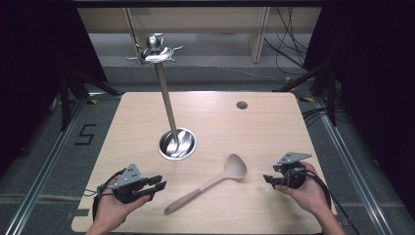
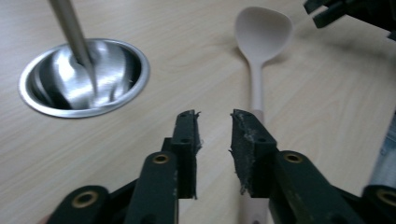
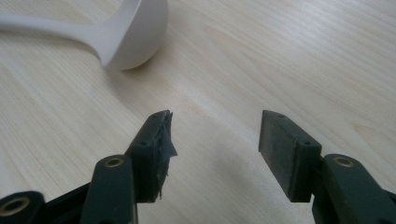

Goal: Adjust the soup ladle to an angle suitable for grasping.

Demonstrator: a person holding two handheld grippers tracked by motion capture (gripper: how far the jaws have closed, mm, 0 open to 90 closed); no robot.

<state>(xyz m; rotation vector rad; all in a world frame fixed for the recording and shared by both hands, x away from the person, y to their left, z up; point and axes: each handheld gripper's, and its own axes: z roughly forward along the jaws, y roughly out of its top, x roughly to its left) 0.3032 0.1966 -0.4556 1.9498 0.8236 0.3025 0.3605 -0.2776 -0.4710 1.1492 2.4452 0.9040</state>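
Floor beside table [image 1: 274, 132] bears a "5" marking [image 1: 86, 134]

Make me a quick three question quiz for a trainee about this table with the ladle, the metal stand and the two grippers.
1. True or false: the ladle is hanging from a hook on the metal stand.
2. Which gripper has its jaws lined up over the ladle's handle: A) left gripper, B) right gripper, C) both?
3. Fill in: the stand's pole rises from a round ____ base.

Key
1. False. It lies flat on the table, bowl toward the far right, handle toward the near left.
2. A. In the left gripper view the handle runs under the open jaws; the right gripper is open over bare wood beside the bowl.
3. Metal.
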